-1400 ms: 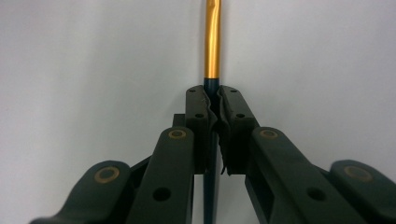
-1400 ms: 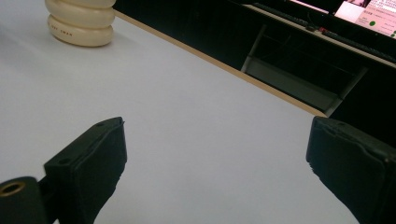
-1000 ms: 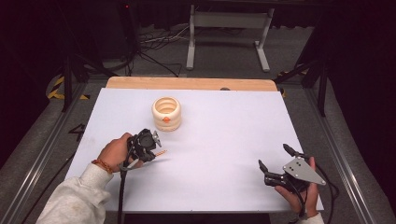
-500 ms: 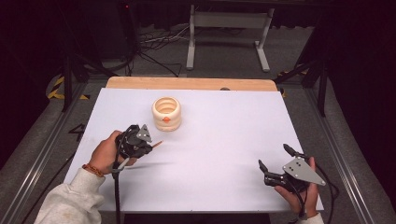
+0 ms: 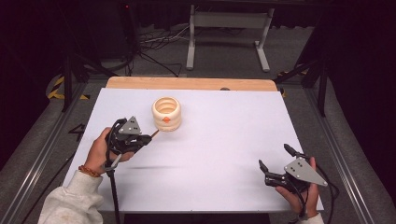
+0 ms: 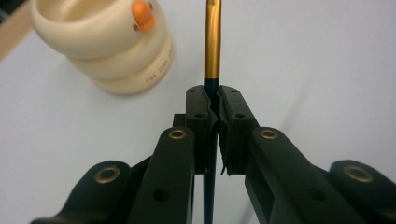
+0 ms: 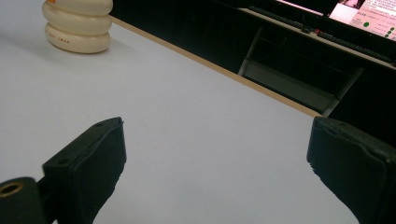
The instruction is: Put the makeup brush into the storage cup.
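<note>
High view: our left claw (image 5: 140, 138) grips a slim stick (image 5: 154, 134), tip aimed up-right at the cream ringed holder (image 5: 166, 113) just ahead; right claw (image 5: 275, 164) rests well apart, bare bench (image 5: 224, 140) between. Left claw view: jaws clenched on the stick (image 6: 213, 42), its long axis straight ahead, holder (image 6: 105, 44) ahead-left. Right claw view: jaws spread, nothing held; holder (image 7: 78, 23) far ahead-left.
</note>
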`<act>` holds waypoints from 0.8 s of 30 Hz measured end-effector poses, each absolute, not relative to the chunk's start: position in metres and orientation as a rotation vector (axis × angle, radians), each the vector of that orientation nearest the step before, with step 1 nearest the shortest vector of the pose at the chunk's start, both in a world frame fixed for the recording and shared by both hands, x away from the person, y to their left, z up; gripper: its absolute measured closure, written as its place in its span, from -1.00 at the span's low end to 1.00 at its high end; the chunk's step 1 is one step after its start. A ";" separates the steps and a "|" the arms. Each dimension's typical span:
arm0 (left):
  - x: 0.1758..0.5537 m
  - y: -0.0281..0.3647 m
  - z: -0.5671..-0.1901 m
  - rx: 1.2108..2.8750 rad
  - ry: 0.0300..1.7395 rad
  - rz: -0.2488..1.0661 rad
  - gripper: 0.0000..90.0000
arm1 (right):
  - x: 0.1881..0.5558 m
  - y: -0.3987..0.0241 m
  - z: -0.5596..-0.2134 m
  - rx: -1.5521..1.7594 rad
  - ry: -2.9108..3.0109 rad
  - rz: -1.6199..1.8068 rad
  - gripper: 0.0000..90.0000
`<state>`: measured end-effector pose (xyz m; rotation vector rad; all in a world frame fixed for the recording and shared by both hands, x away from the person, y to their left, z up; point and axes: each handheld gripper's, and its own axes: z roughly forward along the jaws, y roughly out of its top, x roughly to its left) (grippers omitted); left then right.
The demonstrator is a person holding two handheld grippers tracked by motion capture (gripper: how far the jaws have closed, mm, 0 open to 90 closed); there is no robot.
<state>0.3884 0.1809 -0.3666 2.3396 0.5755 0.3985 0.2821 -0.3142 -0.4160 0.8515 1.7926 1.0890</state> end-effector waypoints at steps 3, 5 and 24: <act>0.387 0.183 -0.362 2.262 0.577 0.408 0.86 | 0.282 -0.314 -0.416 0.850 1.790 1.092 -0.88; 0.387 0.185 -0.361 2.246 0.574 0.408 0.86 | 0.282 -0.314 -0.416 0.848 1.789 1.088 -0.88; 0.386 0.194 -0.343 1.977 0.566 0.442 0.86 | 0.281 -0.315 -0.415 0.844 1.778 1.096 -0.89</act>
